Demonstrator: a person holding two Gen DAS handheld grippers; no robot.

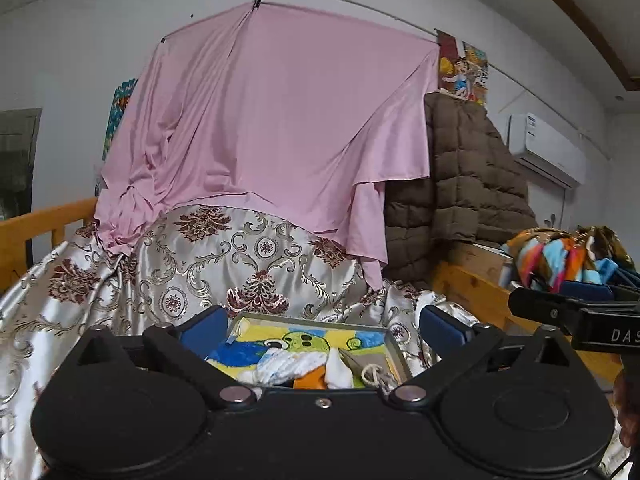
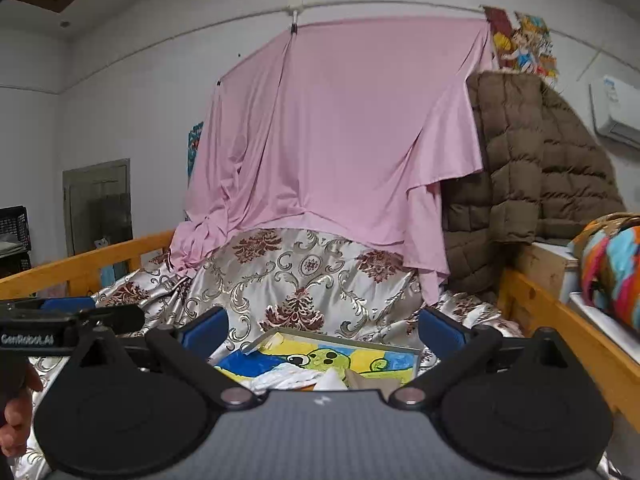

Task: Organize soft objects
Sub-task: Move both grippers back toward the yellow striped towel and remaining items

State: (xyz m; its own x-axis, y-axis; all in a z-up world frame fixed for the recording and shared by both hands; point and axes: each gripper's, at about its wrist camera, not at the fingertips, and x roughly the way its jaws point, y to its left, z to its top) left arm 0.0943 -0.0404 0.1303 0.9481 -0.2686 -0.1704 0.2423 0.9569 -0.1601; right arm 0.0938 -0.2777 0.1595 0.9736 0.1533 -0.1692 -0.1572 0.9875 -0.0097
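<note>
I held my left gripper (image 1: 320,324) and right gripper (image 2: 323,330) wide and empty above the tray (image 1: 394,350), where the soft cloths (image 1: 296,364) lay heaped, ready for picking.

Left gripper (image 1: 320,326) spread wide over cartoon tray (image 1: 394,342) of small cloths (image 1: 280,364) (white, orange), pink sheet (image 1: 280,120) behind
</note>
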